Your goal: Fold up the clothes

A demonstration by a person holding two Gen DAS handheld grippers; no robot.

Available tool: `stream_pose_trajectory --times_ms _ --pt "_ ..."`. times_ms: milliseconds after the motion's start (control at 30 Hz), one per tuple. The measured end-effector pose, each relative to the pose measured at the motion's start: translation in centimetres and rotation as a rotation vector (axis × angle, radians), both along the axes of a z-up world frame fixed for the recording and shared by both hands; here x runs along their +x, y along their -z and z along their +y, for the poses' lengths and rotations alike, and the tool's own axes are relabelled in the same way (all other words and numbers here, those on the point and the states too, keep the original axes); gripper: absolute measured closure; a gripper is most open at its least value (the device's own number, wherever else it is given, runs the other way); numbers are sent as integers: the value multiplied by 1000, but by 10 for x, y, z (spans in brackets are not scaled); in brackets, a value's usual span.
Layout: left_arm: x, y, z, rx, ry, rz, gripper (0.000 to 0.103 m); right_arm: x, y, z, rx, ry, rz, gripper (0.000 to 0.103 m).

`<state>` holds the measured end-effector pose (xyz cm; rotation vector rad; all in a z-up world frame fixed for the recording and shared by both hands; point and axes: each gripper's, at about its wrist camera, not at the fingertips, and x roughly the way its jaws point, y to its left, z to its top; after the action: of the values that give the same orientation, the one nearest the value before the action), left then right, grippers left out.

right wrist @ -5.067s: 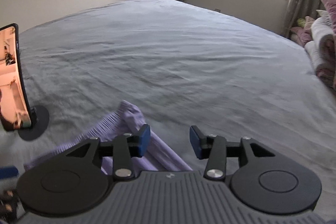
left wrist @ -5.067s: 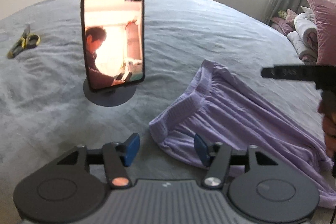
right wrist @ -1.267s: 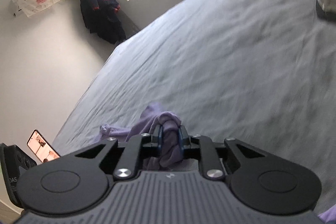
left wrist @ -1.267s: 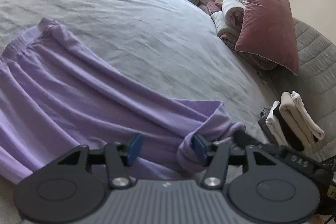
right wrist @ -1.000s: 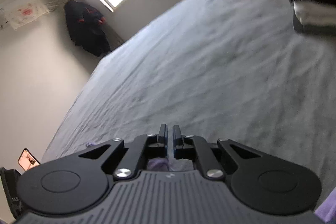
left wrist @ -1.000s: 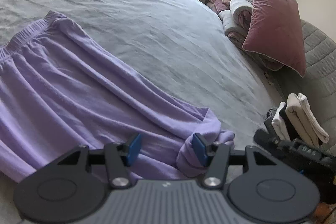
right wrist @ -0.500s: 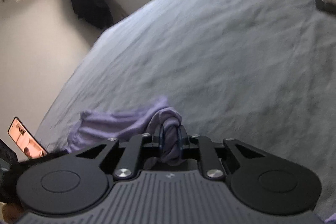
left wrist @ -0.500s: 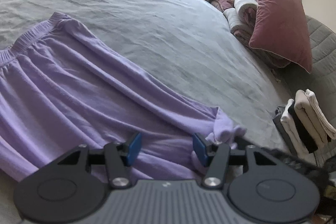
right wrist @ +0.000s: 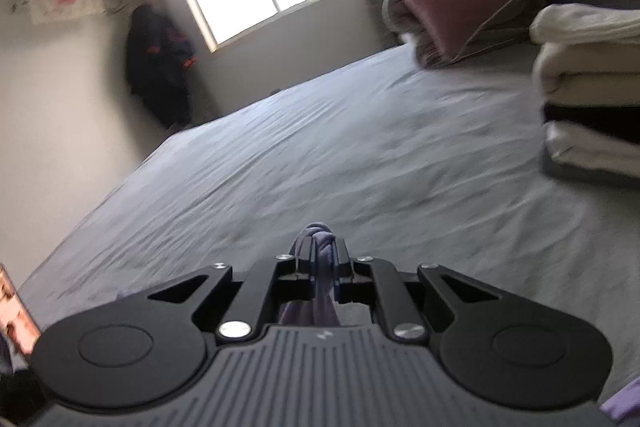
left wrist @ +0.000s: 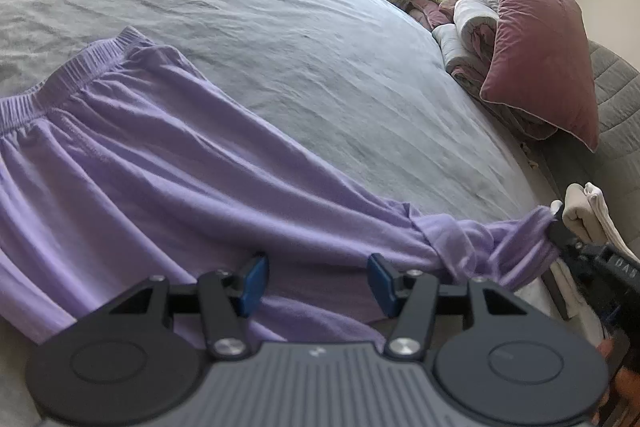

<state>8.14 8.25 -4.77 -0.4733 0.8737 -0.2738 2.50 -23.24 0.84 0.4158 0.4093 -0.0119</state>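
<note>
The lilac garment lies spread across the grey bed, its elastic waistband at the far left. The right gripper pinches its bunched, twisted end. The left gripper hangs spread just above the fabric, gripping nothing. A mauve pillow and folded stack sit beyond.

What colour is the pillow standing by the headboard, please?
Dusty pink pillow; the left wrist view shows it best.
</note>
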Motion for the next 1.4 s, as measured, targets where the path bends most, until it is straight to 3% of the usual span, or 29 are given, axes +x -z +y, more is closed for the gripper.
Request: stream_pose_trajectory --times_ms 200,333,500,567,633,667,700,933,1100,1233,1267,1300,1333,1400 --pt "1 -2 7 -12 -21 6 47 -1 -11 -23 -145 191 -3 93" --pt "3 -3 11 -12 -36 11 47 7 -4 -41 -236 341 111 93" --pt "1 -11 19 76 -56 -22 45 18 19 -61 -164 364 266 88" --pt "3 -17 27 148 -93 -47 43 20 17 -55 -178 324 271 86" --pt "8 -24 38 209 -138 -67 42 22 16 -50 -192 284 276 76" --pt "13 -28 45 230 -152 -75 42 23 14 -46 -203 261 268 61" --pt "19 -31 52 250 -163 -83 41 24 10 -41 -220 228 249 54" --pt "71 -34 93 423 -274 -87 38 63 10 11 -339 -191 257 54" --pt "100 -19 109 362 -291 -63 38 92 30 32 -414 -380 300 54" --pt "108 -2 108 366 -285 -44 41 101 49 36 -457 -431 355 54" --pt "108 -1 105 385 -282 -57 42 100 51 37 -457 -439 359 55" --pt "109 0 103 404 -279 -71 48 99 51 38 -455 -445 358 62" --pt "108 1 101 415 -273 -85 61 98 51 40 -454 -452 357 68" --pt "107 1 97 407 -244 -105 86 96 51 45 -465 -461 353 94"
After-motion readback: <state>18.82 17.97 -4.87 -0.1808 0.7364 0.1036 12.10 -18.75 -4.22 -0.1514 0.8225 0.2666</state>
